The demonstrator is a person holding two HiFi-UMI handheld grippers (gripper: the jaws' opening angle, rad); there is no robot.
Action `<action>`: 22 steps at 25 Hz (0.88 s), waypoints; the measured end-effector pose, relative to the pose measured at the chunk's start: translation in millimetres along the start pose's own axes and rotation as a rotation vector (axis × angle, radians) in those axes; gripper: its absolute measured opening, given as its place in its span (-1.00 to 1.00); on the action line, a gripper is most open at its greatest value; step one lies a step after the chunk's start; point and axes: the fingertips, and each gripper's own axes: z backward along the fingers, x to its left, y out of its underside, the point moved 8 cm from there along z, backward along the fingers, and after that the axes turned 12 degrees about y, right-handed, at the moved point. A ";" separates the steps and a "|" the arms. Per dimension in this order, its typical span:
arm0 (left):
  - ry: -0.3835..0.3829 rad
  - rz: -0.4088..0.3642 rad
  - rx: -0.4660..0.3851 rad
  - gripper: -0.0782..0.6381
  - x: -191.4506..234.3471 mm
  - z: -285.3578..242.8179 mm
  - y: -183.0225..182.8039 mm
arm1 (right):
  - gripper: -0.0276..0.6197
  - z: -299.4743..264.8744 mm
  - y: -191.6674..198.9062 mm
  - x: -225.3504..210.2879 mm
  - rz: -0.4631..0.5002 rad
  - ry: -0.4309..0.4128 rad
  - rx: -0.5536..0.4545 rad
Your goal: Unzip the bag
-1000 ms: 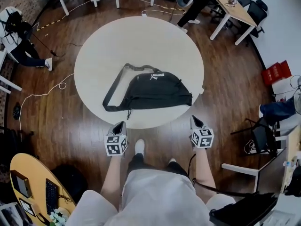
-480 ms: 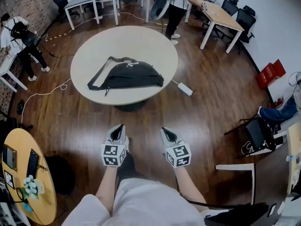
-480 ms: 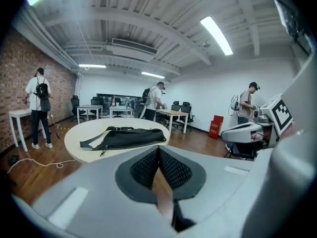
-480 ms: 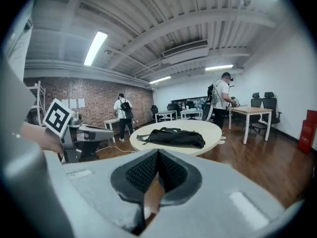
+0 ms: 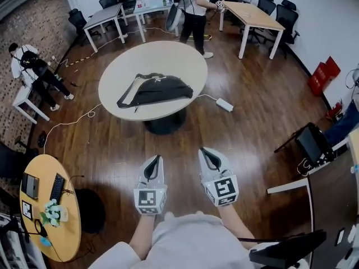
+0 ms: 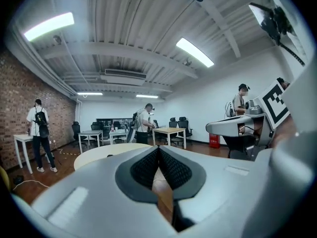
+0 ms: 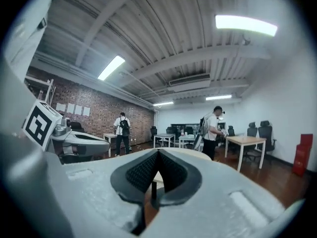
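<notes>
Both grippers are held out side by side in front of the person. The left gripper has its jaws pressed together on nothing, and the right gripper is closed and empty the same way. The black bag lies well ahead of them and a little to the left gripper's side. It sits flat on the round pale surface, with bare wooden floor between it and the gripper tips.

It looks like a soft fabric sling bag, slumped and probably light, so it would likely slide or bunch if the zip were simply tugged. The dark strap loops out from the end further to the left and would probably just drag limp. I'd guess one gripper should pinch the cloth beside the zip's closed end to hold it taut. The other would take the pull tab, which is too small to make out from here. The fabric should give easily under the pads, so a firm pinch seems wise.
</notes>
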 end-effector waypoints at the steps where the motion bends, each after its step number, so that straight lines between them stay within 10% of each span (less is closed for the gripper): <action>1: -0.006 -0.001 -0.026 -0.73 1.0 6.7 -8.9 | -0.94 4.2 -12.3 2.4 0.026 0.003 -0.031; 22: -0.027 -0.016 -0.156 -0.73 29.8 90.2 -42.7 | -0.94 31.2 -32.6 83.5 0.041 0.042 -0.020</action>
